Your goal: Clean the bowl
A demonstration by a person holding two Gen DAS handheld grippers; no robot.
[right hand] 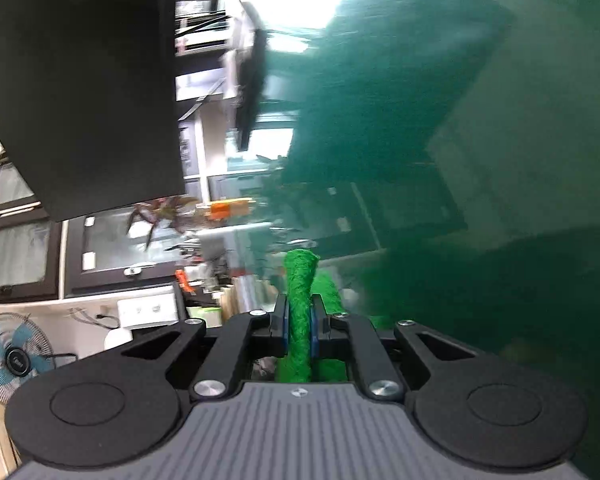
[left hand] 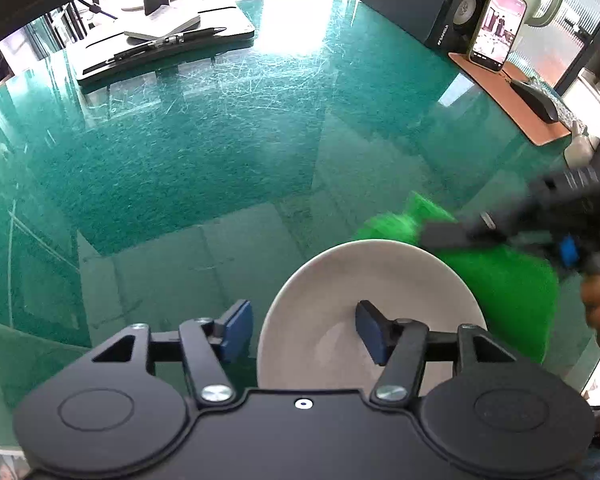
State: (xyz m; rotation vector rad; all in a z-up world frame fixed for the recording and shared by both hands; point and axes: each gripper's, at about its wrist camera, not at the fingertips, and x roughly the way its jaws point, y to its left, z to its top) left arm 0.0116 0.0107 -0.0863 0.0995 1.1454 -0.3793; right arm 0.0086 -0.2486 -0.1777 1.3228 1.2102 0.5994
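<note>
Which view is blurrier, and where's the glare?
Right wrist view: heavy motion smear over the whole background; only the right gripper and the green cloth clamped in it stay sharp. Left wrist view: mostly sharp, with the bowl and left gripper crisp, blur only on the right gripper and cloth; blown-out window glare on the table at top centre.

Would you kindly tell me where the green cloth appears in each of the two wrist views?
Left wrist view: green cloth at right, behind the white bowl, held by the right tongs.
Right wrist view: green cloth bottom centre, pinched between the tongs.
Shared landmark: green glass table.
</note>
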